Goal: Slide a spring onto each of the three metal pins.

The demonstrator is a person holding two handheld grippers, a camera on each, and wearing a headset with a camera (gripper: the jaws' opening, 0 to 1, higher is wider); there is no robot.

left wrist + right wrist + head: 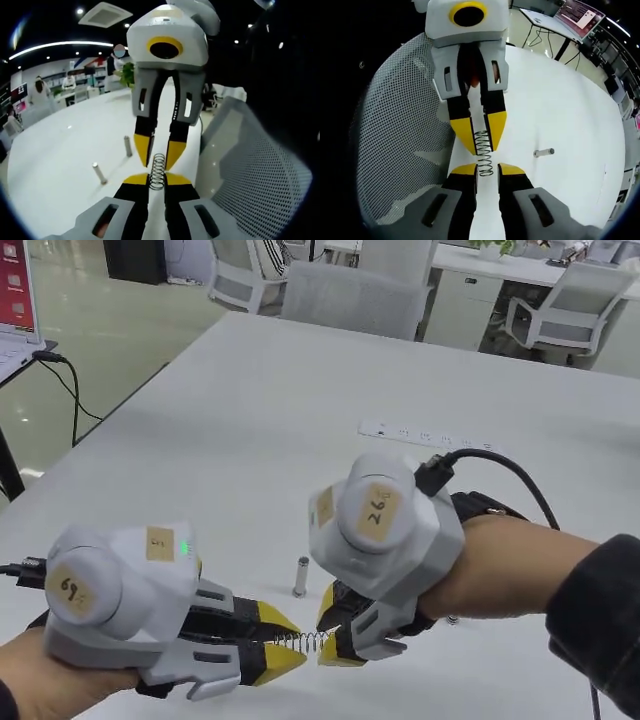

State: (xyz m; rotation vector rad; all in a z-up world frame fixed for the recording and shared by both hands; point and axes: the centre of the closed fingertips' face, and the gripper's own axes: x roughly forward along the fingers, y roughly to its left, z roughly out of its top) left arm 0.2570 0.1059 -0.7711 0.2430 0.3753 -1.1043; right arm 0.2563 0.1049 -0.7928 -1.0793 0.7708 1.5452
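Head view: a spring [308, 642] is hanging level above the table [250, 420].
Left gripper [295, 642] and right gripper [330, 632] are each pinching one end with narrow jaws, tip to tip, near an upright pin [301, 576].

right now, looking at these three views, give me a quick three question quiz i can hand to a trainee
1. True or false: the small coiled wire spring lies loose on the white table, away from both grippers.
2. Multiple choice: how many short metal pins stand on the table in the left gripper view? A one, B two, C four.
3. Fill in: the spring bridges the gap from the jaws of the left gripper to the jaws of the ____ gripper.

Key: 1 false, its ends sit between the two sets of jaws. 2 B. 3 right, that is the right gripper.
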